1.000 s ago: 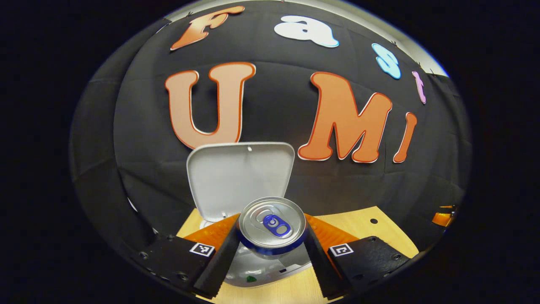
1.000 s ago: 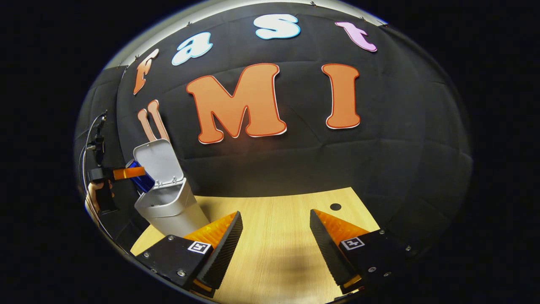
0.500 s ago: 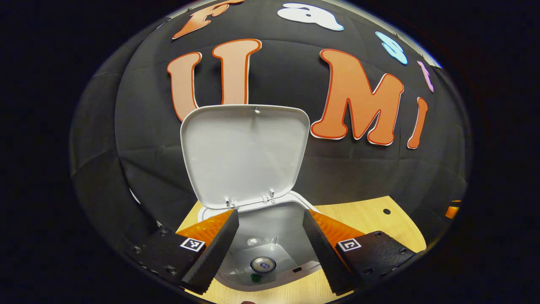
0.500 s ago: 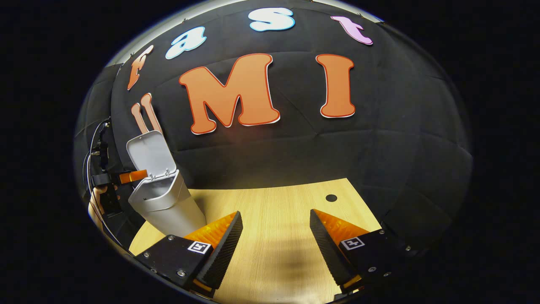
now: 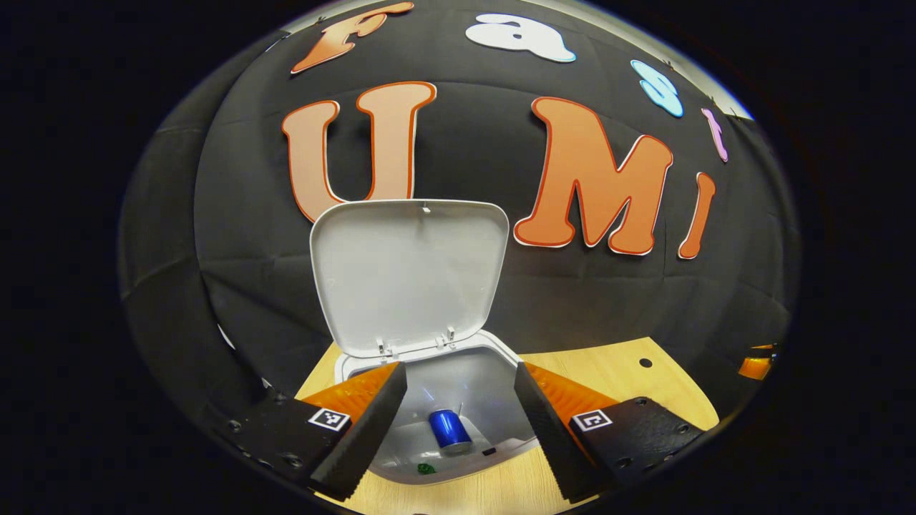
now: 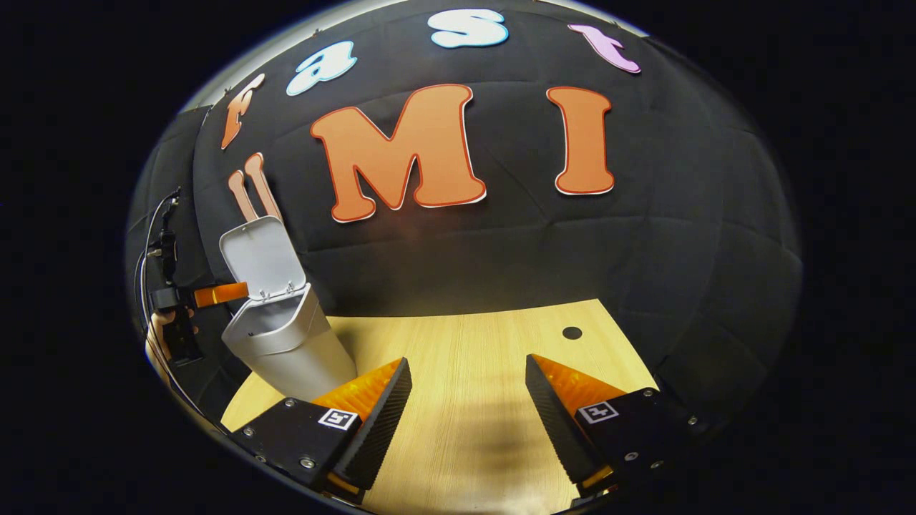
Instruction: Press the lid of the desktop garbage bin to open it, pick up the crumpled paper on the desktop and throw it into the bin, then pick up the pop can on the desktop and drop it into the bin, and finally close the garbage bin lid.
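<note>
The white desktop bin (image 5: 458,458) stands right below my left gripper (image 5: 459,400), its lid (image 5: 409,275) swung up and standing open behind the mouth. A blue pop can (image 5: 449,430) lies on its side at the bottom of the bin. My left gripper hangs open over the bin's mouth with nothing between its fingers. In the right gripper view the bin (image 6: 286,343) stands at the far left of the wooden table (image 6: 472,400), lid (image 6: 262,256) up, with the left gripper (image 6: 218,294) and a hand (image 6: 161,336) beside it. My right gripper (image 6: 469,400) is open above the table.
A small dark hole (image 6: 572,332) sits in the tabletop near the far edge at the right. The black cloth wall stands close behind the bin and the table's back edge. A cable (image 6: 154,236) hangs at the far left.
One second ago my left gripper held the pop can over the bin. It opened, the can dropped and now lies on its side at the bottom. The right gripper barely moved.
</note>
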Available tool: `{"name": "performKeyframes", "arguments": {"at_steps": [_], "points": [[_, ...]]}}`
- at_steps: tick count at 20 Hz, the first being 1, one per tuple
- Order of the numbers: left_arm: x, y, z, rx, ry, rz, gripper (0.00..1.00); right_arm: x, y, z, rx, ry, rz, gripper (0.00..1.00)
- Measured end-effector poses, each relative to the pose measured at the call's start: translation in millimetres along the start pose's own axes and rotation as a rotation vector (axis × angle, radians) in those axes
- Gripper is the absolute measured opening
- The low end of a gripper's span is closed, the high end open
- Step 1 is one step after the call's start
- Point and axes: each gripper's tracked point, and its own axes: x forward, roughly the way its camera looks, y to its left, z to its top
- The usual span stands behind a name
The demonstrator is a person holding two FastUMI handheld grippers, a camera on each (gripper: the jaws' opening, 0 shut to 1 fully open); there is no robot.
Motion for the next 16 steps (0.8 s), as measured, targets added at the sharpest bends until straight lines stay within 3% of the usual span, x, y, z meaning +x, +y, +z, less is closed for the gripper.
{"name": "performKeyframes", "arguments": {"at_steps": [3,6,9,16], "points": [[-14.1,1.3,16.8,0.034,-0.009,-0.011,0.96,4.4,8.7,-2.4,0.002,0.004,0.022,0.96],[-22.2,19.6,46.6,0.035,-0.023,0.026,0.96,10.2,19.1,-5.5,0.002,0.011,0.046,0.96],[-25.3,24.9,83.1,-0.018,-0.048,-0.008,0.96,12.3,29.6,-5.8,0.002,0.015,0.072,0.96],[0.3,32.9,160.1,0.009,-0.005,-0.08,0.95,12.4,32.3,1.9,0.014,0.0,0.08,0.96]]}}
